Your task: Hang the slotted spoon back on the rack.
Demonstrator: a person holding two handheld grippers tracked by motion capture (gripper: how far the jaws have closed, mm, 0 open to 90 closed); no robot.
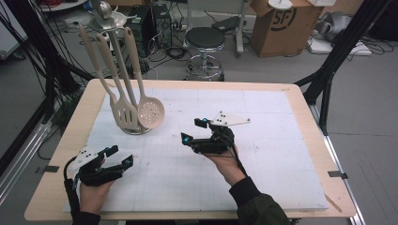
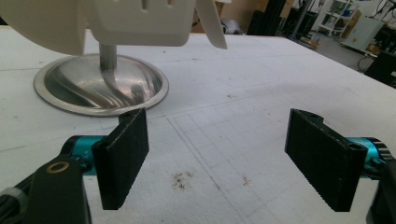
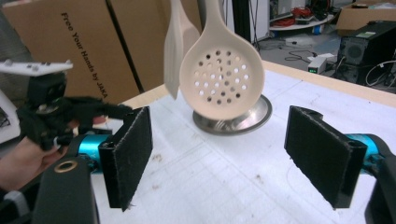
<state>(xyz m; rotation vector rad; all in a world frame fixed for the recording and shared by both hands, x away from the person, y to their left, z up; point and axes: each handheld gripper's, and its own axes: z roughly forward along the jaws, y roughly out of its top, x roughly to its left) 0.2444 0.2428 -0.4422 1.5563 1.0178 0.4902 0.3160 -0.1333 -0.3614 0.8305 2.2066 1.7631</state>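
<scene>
A utensil stand with a round steel base (image 1: 136, 130) stands at the back left of the white mat (image 1: 272, 154). Cream utensils hang from it: a slotted spatula (image 1: 123, 112) and a perforated skimmer (image 1: 151, 112) among them. My left gripper (image 1: 119, 156) rests near the front left corner, open and empty, below the stand. In the left gripper view its jaws (image 2: 233, 158) are wide apart, with the steel base (image 2: 100, 84) and spatula blade (image 2: 140, 21) ahead. My right gripper (image 1: 194, 131) hovers mid-table, open, pointing left toward the skimmer (image 3: 223, 79). The right gripper (image 3: 229, 158) holds nothing.
The wooden table edge (image 1: 70, 140) frames the mat. Behind the table stand a black stool (image 1: 205, 40) and a cardboard box (image 1: 284, 23). Black frame legs (image 1: 328, 79) rise at the right, and more at the left. The other hand's gripper (image 3: 51, 112) sits left in the right gripper view.
</scene>
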